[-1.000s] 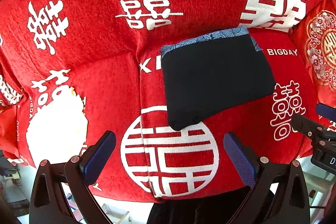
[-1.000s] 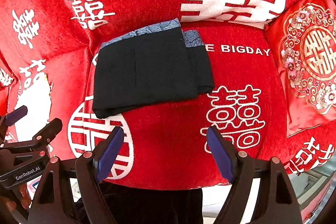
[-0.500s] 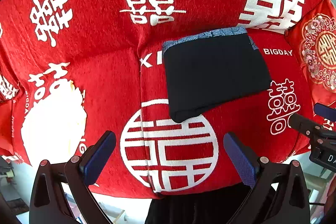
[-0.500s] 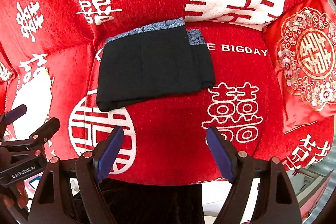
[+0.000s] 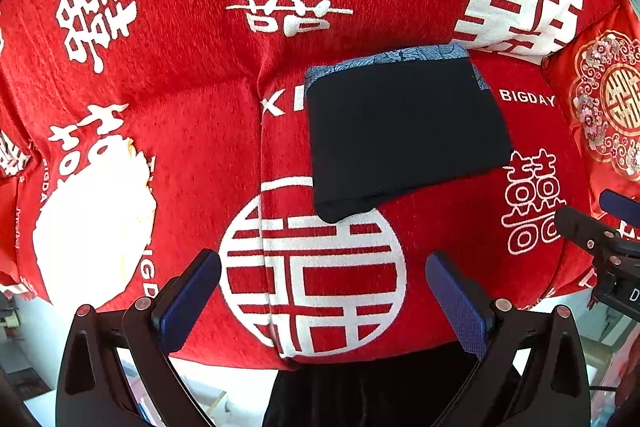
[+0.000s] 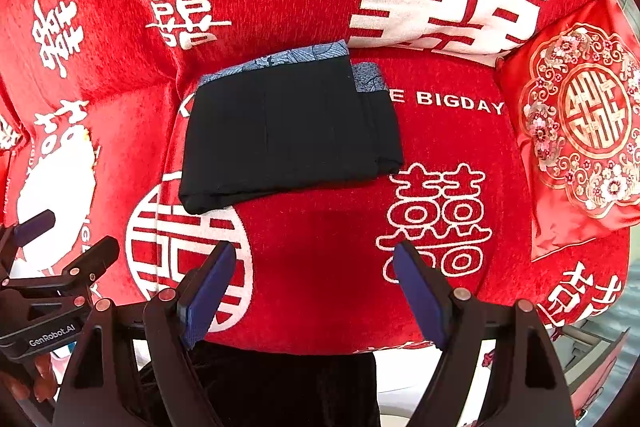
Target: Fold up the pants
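The black pants (image 5: 404,131) (image 6: 288,131) lie folded into a flat rectangle on a red sofa seat (image 5: 200,131) (image 6: 328,247), with a blue patterned band along the far edge. High above the seat's front edge my left gripper (image 5: 324,287) is open, with nothing between its blue pads. My right gripper (image 6: 316,279) is open too and holds nothing. Neither gripper touches the pants. The right gripper (image 5: 600,231) shows at the right edge of the left wrist view. The left gripper (image 6: 60,247) shows at the left edge of the right wrist view.
The sofa cover is red with white characters and lettering. A red embroidered cushion (image 6: 576,131) (image 5: 604,107) leans at the right end of the seat. Dark cloth (image 6: 288,387) hangs below the seat's front edge. Floor shows at the bottom corners.
Both views have pulled back a little from the sofa, so the folded pants look slightly smaller. The pants have not moved and both grippers stay open.
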`<state>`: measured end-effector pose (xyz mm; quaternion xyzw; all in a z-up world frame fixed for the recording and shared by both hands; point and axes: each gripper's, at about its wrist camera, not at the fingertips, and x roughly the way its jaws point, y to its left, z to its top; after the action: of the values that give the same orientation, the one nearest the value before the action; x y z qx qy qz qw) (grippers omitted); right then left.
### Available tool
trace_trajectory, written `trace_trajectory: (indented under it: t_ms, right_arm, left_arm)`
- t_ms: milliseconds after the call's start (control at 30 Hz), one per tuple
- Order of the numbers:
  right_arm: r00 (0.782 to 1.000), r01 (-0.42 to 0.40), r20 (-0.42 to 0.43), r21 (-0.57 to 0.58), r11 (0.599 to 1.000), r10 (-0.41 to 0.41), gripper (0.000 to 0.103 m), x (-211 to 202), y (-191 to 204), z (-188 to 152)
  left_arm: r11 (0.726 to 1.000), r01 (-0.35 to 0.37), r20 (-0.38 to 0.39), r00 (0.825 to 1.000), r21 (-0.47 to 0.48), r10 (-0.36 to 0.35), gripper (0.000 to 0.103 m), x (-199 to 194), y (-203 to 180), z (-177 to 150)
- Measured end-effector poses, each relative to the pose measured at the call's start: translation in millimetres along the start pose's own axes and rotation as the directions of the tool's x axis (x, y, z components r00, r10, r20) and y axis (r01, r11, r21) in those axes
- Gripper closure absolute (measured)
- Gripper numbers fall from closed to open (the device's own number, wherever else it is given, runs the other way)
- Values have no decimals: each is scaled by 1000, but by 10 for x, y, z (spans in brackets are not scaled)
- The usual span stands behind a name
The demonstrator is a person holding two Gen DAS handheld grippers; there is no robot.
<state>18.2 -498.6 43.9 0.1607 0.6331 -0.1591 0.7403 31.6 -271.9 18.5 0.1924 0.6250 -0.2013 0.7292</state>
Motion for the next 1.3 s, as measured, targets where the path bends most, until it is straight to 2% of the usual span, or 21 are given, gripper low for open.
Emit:
trace_trajectory:
  t_ms: [467, 1300]
  right_arm:
    - [999, 40, 15, -33, 999, -40, 19, 3, -61, 31]
    - [998, -3, -60, -65, 998, -1, 19, 476, -402, 288]
  left_arm:
    - [1000, -16, -1, 1000, -7, 16, 0, 3, -154, 17]
    - [997, -66, -54, 997, -50, 63, 0, 485, -465, 320]
